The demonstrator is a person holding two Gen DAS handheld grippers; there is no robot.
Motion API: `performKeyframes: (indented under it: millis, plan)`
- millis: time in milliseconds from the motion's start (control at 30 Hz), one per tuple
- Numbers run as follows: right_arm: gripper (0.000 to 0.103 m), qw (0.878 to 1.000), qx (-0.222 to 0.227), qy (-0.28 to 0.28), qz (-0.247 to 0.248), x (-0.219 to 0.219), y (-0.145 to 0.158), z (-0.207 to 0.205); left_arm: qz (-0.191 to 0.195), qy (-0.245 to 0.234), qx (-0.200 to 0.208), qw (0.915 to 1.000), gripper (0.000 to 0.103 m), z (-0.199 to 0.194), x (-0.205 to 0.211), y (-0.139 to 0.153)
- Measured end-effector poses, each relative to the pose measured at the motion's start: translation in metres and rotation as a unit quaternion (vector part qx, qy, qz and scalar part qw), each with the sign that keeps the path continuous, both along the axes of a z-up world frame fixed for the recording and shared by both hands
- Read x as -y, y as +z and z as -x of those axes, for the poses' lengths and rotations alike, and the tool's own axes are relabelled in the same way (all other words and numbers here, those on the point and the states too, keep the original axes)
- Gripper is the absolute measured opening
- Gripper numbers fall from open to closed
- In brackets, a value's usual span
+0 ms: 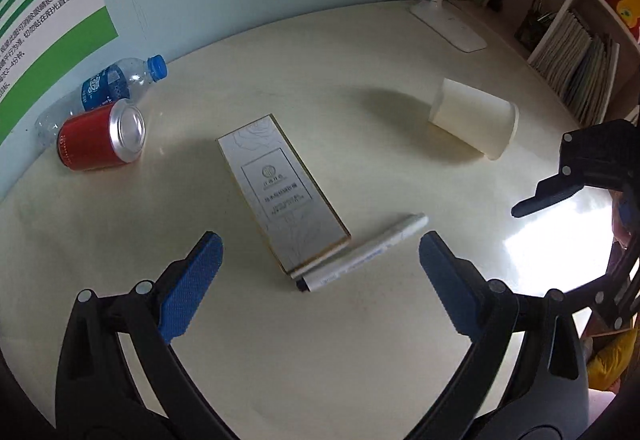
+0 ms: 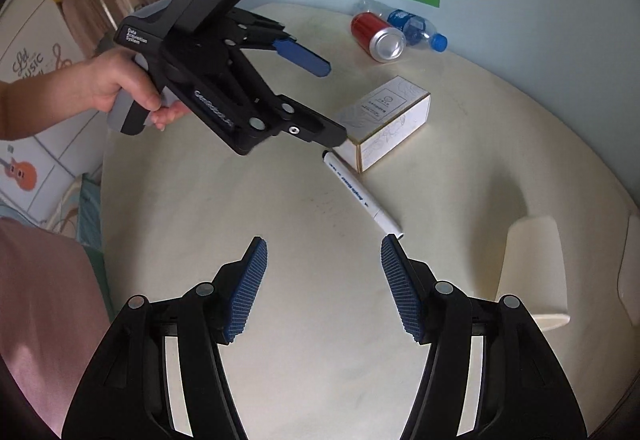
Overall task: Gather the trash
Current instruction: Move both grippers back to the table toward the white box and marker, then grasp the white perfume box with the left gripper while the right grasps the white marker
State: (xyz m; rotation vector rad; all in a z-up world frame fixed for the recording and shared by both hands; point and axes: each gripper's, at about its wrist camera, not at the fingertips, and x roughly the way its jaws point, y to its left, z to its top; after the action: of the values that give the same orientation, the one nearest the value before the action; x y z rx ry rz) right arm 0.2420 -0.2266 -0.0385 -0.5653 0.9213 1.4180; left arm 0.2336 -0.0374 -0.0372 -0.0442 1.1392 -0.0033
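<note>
Both jaws are spread with nothing between them: the left hand-held gripper (image 1: 320, 272) is wide over the bench (image 1: 280, 340), and the right hand-held gripper (image 2: 322, 286) is a bit narrower. So looks like barely started, if at all. Just past the left fingers lies the marker (image 1: 360, 254), touching the white box (image 1: 282, 192). Further out, the red can (image 1: 102, 136) lies against the plastic bottle (image 1: 116, 84) by the wall, and the paper cup (image 1: 474, 118) is tipped over well apart. No bin visible, so everything's left to collect.
</note>
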Motion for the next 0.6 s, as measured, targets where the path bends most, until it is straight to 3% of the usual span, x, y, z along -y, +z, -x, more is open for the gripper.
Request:
performKeyframes:
  millis: [200, 267, 333, 433, 600]
  plan:
    - [0.059, 0.999, 0.003, 0.048, 0.024, -0.036, -0.033, -0.025, 0.021, 0.028, -0.032, 0.9989, 0.096, -0.037, -0.017, -0.034]
    - [0.058, 0.998, 0.000, 0.057, 0.028, -0.043, -0.042, -0.029, 0.030, 0.033, -0.033, 0.9985, 0.089, -0.040, -0.023, -0.041]
    - [0.056, 0.998, -0.008, 0.061, 0.030, -0.047, -0.050, -0.032, 0.025, 0.023, -0.043, 0.9985, 0.066, -0.041, -0.027, -0.048]
    - [0.043, 0.997, -0.002, 0.070, 0.041, -0.052, -0.060, -0.033, 0.015, 0.006, -0.055, 0.9983, 0.049, -0.036, -0.029, -0.054]
    - [0.034, 0.996, 0.024, 0.075, 0.050, -0.058, -0.069, -0.026, 0.007, -0.008, -0.058, 0.9983, 0.047, -0.012, -0.037, -0.056]
